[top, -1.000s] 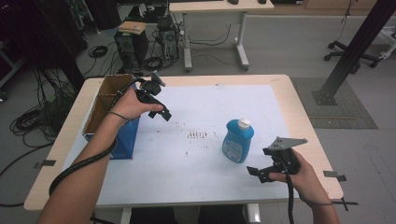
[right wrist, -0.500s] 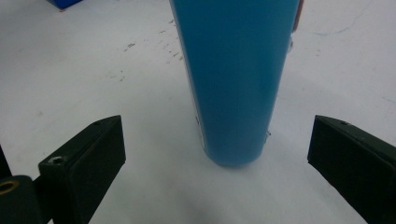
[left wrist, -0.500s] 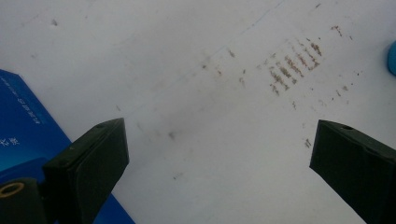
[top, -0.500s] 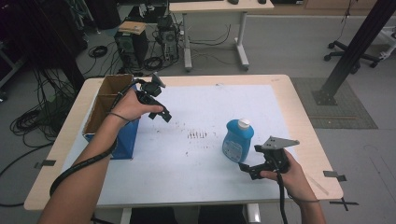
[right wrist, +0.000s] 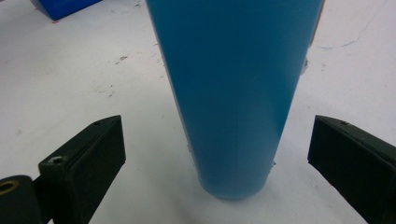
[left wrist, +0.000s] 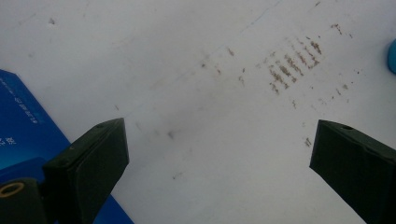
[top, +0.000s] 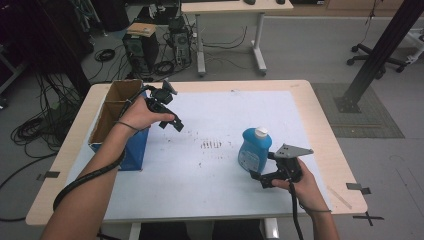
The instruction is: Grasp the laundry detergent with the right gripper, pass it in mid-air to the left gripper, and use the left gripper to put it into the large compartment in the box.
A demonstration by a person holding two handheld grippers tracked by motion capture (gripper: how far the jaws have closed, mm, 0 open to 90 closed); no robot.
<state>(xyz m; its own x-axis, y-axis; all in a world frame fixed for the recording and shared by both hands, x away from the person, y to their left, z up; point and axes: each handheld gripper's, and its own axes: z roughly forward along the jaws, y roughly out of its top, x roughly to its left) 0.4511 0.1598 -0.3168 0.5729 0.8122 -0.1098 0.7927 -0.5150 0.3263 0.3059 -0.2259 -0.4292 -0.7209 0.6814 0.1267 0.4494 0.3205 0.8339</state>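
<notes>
Blue plastic bottle framed by spread jaws, not gripped.

The upright blue plastic bottle with a white cap (top: 254, 149) is seen on the white table sheet (top: 225, 115), just beyond the right gripper (top: 262, 178), whose jaws are spread either side of it. The left gripper (top: 170, 122), jaws also spread, is held beside the open blue-sided cardboard box (top: 120, 125); its contents cannot be made out.

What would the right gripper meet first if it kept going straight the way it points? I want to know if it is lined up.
Most likely the blue bottle: it stands upright, centred ahead of the right gripper, whose jaws are open wide on either side and not touching it.
</notes>
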